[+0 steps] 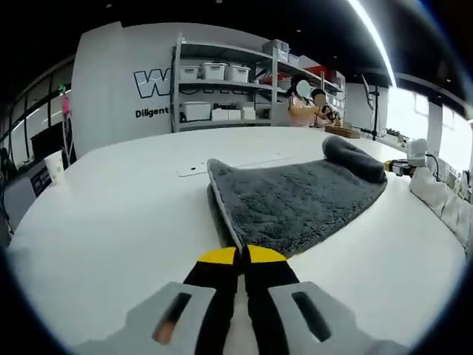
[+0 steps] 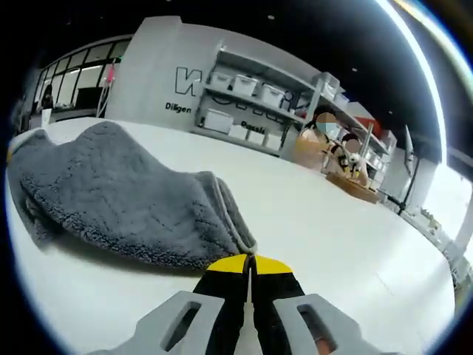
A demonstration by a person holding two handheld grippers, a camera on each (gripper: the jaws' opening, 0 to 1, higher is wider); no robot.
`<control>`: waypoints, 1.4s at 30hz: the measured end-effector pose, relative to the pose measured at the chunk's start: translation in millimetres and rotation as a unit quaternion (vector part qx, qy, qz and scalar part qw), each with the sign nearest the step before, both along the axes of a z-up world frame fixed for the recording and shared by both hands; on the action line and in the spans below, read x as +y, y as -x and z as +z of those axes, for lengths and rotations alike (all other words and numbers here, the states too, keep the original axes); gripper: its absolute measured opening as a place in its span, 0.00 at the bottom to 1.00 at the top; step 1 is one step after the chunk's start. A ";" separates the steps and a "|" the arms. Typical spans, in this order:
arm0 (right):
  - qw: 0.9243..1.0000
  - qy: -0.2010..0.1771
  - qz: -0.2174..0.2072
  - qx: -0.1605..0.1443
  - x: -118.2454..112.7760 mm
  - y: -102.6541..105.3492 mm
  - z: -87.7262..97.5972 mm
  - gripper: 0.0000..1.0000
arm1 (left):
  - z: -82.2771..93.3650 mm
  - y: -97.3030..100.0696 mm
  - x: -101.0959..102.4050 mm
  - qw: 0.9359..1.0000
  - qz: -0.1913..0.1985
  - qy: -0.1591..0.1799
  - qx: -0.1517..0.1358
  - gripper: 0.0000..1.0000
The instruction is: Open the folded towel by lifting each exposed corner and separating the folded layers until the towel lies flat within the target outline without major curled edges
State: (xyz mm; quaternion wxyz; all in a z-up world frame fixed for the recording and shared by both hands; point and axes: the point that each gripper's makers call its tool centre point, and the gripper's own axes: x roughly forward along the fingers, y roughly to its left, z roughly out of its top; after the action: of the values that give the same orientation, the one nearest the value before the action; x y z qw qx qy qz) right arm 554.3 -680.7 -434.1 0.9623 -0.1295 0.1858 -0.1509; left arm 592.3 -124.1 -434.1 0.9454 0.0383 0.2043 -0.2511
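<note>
Table (image 1: 111, 214): wide, white, round-edged; it carries everything you are working on. In the right gripper view its bare top (image 2: 332, 222) runs off toward the shelves.

Shelving (image 1: 222, 81): grey metal rack against the back wall, loaded with white bins; also behind the table in the right gripper view (image 2: 251, 103). People stand next to it.

Towel (image 1: 295, 200): grey, fluffy, lying on the table ahead of your left gripper, one corner pointing at you, the far end bunched into a roll. In the right gripper view the towel (image 2: 118, 200) humps up off the table, its hemmed corner drawn down to your jaws.

Left gripper (image 1: 242, 256): yellow-tipped jaws pressed together, pinching the towel's near corner at the table surface.

Right gripper (image 2: 250, 263): jaws clenched on the towel's bound edge, the cloth rising away from the tips.

Paper cup (image 1: 55, 166): white, standing at the table's far left edge, well apart from the towel.
</note>
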 end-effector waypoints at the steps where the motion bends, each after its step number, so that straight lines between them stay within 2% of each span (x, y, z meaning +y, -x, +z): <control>1: 1.000 0.000 0.000 0.000 -0.3 -0.2 0.0 0.00 | 0.0 -0.1 3.0 1.000 0.005 0.001 0.000 0.02; 19: 1.000 -0.004 -0.005 -0.005 -2.3 -0.2 2.3 0.00 | -0.4 -1.9 48.6 0.997 0.072 0.014 0.003 0.02; 32: 1.000 -0.001 -0.008 -0.003 -2.6 1.8 3.0 0.00 | 0.4 -1.4 83.6 0.992 0.123 -0.009 0.002 0.02; 42: 1.000 -0.003 -0.010 -0.004 -3.0 2.2 3.3 0.00 | 0.3 1.2 101.5 0.989 0.150 -0.005 0.004 0.02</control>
State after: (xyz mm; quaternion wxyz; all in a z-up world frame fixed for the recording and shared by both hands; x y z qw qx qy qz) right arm 552.0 -683.7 -430.8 0.9617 -0.1245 0.1841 -0.1606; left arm 591.1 -22.6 -433.8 0.9714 0.0107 0.2126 -0.1051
